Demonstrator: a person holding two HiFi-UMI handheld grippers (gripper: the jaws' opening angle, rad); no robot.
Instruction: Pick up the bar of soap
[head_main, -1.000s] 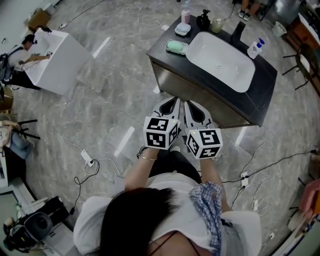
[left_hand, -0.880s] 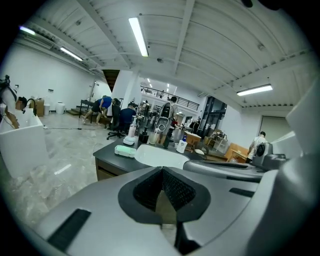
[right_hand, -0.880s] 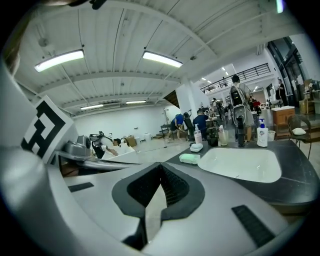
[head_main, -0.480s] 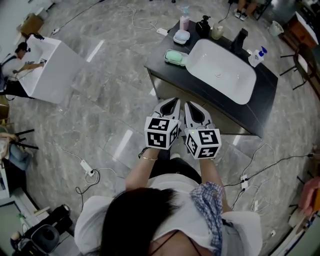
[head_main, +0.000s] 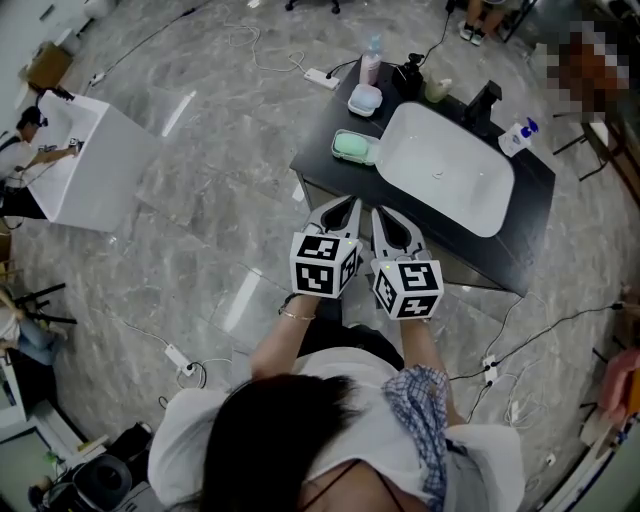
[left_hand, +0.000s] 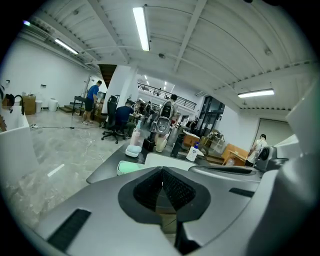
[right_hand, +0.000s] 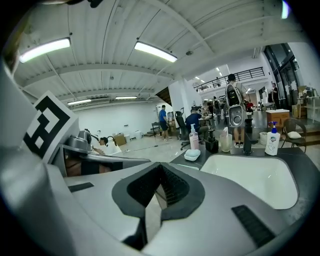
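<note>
bar of soap, well beyond left gripper

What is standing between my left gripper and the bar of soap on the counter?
Nothing visible does. The bar of soap lies in its dish at the counter's front left corner, ahead of the left gripper, with only open air between them. That gripper's jaws are shut.

White basin sunk in dark counter (power strip beyond).
</note>
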